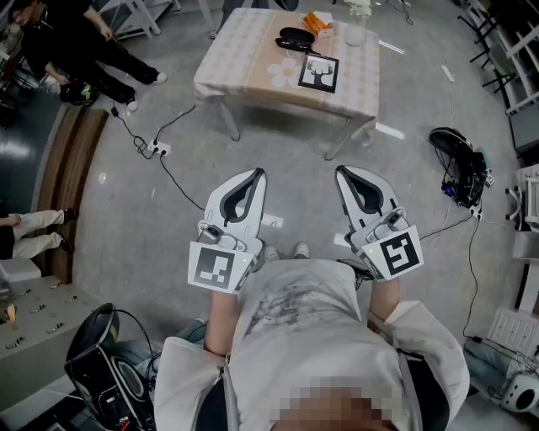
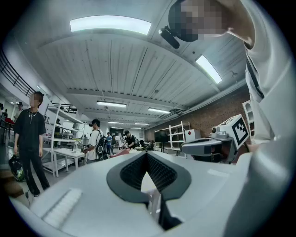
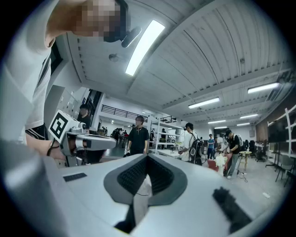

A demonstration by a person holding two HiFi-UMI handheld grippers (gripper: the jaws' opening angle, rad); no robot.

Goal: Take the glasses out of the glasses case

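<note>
The black glasses case lies at the far side of a small table well ahead of me; it is too small to tell whether it is open. Both grippers are held up in front of my chest, far short of the table. My left gripper has its jaws together at the tips with nothing between them, as the left gripper view also shows. My right gripper is likewise shut and empty. Both gripper views point up at the room and ceiling, so the case is hidden there.
On the table are a deer picture card, an orange item and a glass vase. A power strip with cables lies on the floor at left, a black bag at right. A seated person is at far left.
</note>
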